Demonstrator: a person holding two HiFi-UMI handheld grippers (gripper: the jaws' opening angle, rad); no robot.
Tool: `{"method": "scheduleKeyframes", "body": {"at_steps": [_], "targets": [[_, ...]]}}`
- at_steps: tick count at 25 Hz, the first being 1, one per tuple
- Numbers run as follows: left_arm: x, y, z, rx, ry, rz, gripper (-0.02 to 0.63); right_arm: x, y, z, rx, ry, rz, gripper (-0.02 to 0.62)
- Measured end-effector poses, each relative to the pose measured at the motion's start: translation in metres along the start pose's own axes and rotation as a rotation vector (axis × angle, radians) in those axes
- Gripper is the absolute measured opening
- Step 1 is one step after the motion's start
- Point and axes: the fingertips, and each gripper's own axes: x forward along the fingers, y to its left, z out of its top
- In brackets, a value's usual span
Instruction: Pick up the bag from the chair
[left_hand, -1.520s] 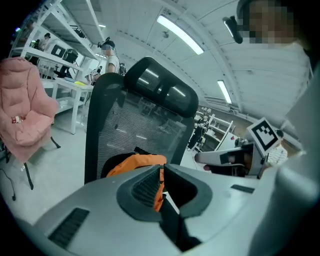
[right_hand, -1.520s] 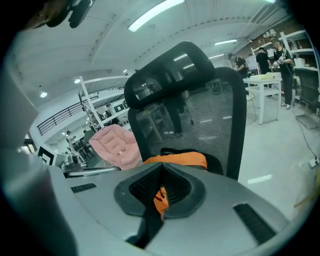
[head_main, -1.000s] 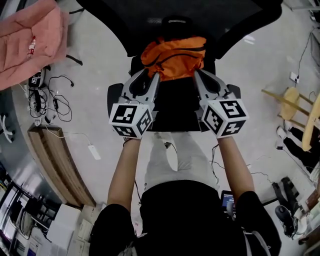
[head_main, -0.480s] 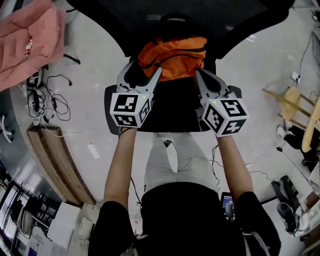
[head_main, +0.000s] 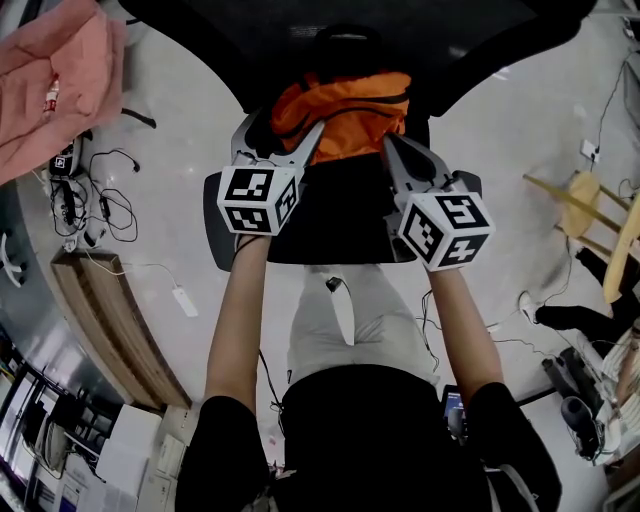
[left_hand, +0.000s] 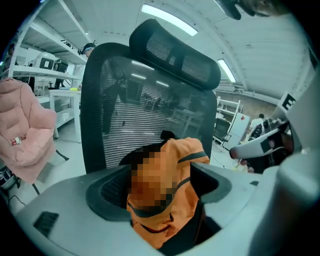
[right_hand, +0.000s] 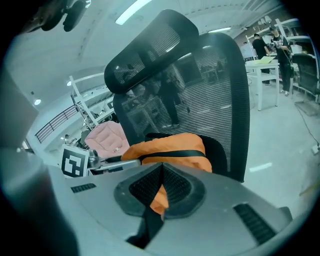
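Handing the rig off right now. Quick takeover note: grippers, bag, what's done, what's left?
The left gripper has just been opening its jaws. They now stand wide around the left part of the orange bag, pads not pressing.
The right gripper is closed, with orange fabric pinched between its jaws at the bag's right side.
The bag sits on the chair, not lifted.
Done: both grippers are at the bag.
Left: close the left gripper, then lift.

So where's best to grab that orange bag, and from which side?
Probably its soft upper bulge, from the front over the seat: the orange bag leans against the backrest, which blocks the rear, and loose fabric should pinch easily.
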Motion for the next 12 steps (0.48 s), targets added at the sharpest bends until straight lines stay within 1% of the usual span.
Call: {"method": "scheduleKeyframes", "body": {"at_steps": [2,7,10,11,12], "targets": [[0.005,-0.003,-0.001,0.006,0.009,-0.008,0.351,-0.001,-0.003,-0.003,0.011,0.006,-0.007,0.000],[0.014,-0.007,-0.005,0.048,0.051,-0.019,0.350,-0.002,-0.009,-0.009,0.031,0.024,-0.016,0.000],[0.015,-0.008,-0.007,0.053,0.072,-0.021,0.345,-0.003,-0.011,-0.009,0.032,0.024,-0.022,0.000],[0.015,-0.008,-0.007,0.049,0.079,-0.019,0.331,-0.004,-0.012,-0.009,0.033,0.026,-0.023,0.000],[0.014,-0.009,-0.008,0.045,0.086,-0.014,0.293,-0.005,-0.013,-0.011,0.035,0.030,-0.024,0.000]]}}
